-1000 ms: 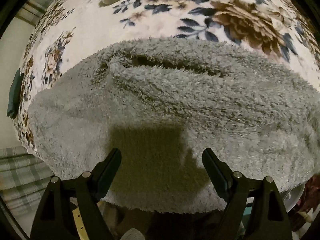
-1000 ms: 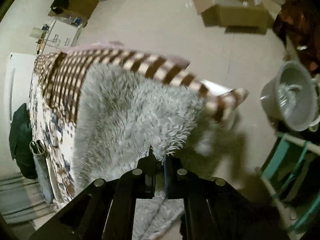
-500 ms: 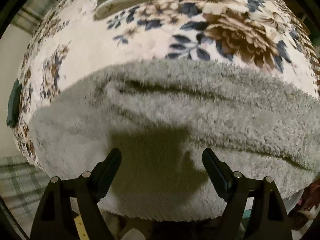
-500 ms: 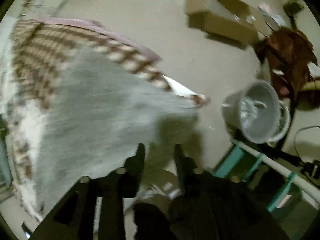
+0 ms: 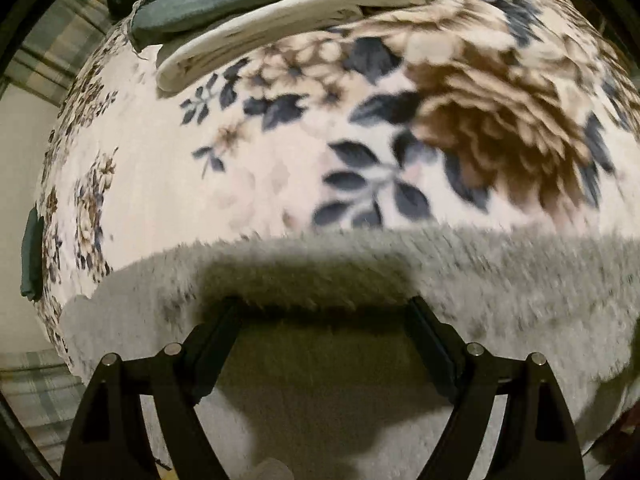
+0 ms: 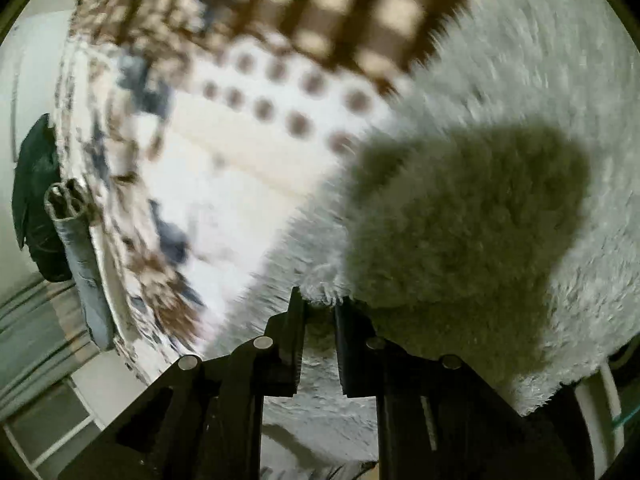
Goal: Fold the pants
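Right wrist view motion-blurred, right tool pinching fuzzy grey pants.

Both grippers have matte black fingers (silver round pins along them).

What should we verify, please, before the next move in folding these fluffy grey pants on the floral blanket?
1. Right gripper shut on the grey pants: ok, its fingers pinch a fuzzy edge.
2. Left gripper open above the pants: ok, holding nothing.
3. Fold edge lying straight: cannot tell, both views are blurred.
4. Floral blanket bare beyond the pants: ok.
5. Folded clothes stack apart from the pants: ok, at the far edge.
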A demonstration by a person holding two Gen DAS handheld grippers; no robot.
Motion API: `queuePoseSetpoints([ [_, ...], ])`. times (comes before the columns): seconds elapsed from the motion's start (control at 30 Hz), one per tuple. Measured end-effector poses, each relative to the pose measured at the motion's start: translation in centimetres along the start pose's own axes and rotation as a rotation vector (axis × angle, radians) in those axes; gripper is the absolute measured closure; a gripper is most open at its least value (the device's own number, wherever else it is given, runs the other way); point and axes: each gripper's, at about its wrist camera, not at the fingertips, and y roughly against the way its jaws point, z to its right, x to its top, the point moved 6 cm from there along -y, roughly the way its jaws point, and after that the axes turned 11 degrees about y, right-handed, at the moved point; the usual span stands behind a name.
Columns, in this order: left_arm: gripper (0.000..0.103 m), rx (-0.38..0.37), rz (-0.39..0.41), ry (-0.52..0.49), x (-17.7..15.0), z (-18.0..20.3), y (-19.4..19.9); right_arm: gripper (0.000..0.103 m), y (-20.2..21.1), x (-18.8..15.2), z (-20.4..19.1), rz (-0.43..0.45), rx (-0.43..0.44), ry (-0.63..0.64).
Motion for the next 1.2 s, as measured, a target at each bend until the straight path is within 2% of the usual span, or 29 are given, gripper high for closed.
queuePoseSetpoints([
  [0.1, 0.020, -0.012, -0.014, 0.016, 0.8, -0.2, -0.4, 0.089, 1.7, 0.4, -0.6, 0.046, 0.026, 0.074],
  [0.13, 0.020, -0.020, -0.014, 0.022, 0.9, -0.4, -0.2, 0.084, 2.3, 0.2, -0.8, 0.034, 0.033, 0.098],
  [0.17, 0.020, -0.028, -0.011, 0.025, 0.7, -0.6, 0.2, 0.074, 3.1, -0.2, -0.7, 0.020, 0.030, 0.127],
  [0.2, 0.020, -0.036, -0.015, 0.023, 0.4, -0.8, 0.6, 0.067, 4.2, -0.5, -0.4, 0.030, 0.015, 0.153],
  [0.27, 0.020, -0.043, -0.014, 0.026, -0.4, -1.2, 1.5, 0.050, 6.8, -0.7, 0.6, 0.081, -0.037, 0.215],
  [0.37, 0.020, -0.036, -0.011, 0.043, -1.6, -2.1, 2.7, 0.047, 9.5, 0.0, 2.2, 0.113, -0.164, 0.261],
  [0.4, 0.020, -0.038, -0.014, 0.059, -2.0, -2.4, 3.1, 0.047, 9.7, 0.3, 2.9, 0.103, -0.157, 0.235],
  [0.47, 0.020, -0.056, -0.028, 0.086, -2.7, -2.4, 3.4, 0.047, 9.0, 1.0, 4.4, 0.048, -0.109, 0.128],
  [0.53, 0.020, -0.071, -0.042, 0.115, -3.3, -2.1, 3.5, 0.047, 6.9, 0.6, 3.8, -0.022, -0.069, 0.068],
  [0.67, 0.020, -0.055, -0.051, 0.127, -3.9, -2.1, 3.3, 0.047, 2.3, -2.3, -2.6, -0.162, 0.086, 0.090],
  [0.73, 0.020, -0.038, -0.047, 0.126, -4.2, -2.4, 3.4, 0.047, -0.5, -4.0, -5.2, -0.232, 0.094, 0.111],
  [0.8, 0.020, -0.029, -0.046, 0.130, -4.5, -3.0, 3.4, 0.051, -3.6, -5.4, -6.6, -0.291, 0.094, 0.091],
  [0.87, 0.020, -0.011, -0.042, 0.128, -4.8, -3.8, 3.5, 0.097, -5.7, -5.9, -6.2, -0.301, 0.054, 0.045],
  [0.9, 0.020, -0.005, -0.040, 0.127, -4.9, -4.1, 3.5, 0.096, -6.3, -6.1, -5.6, -0.304, 0.032, 0.022],
  [0.97, 0.020, 0.004, -0.039, 0.123, -5.3, -4.7, 3.5, 0.099, -6.1, -6.0, -5.4, -0.263, 0.044, -0.001],
  [1.1, 0.020, 0.005, -0.041, 0.117, -5.6, -5.3, 3.1, 0.103, -2.8, -4.7, -6.5, -0.131, 0.069, 0.056],
  [1.17, 0.020, -0.014, -0.043, 0.110, -5.4, -5.0, 2.9, 0.103, -1.1, -3.0, -7.3, -0.049, 0.069, 0.085],
  [1.2, 0.020, -0.028, -0.050, 0.101, -5.2, -4.5, 2.7, 0.103, -0.8, -2.1, -7.8, -0.037, 0.071, 0.096],
])
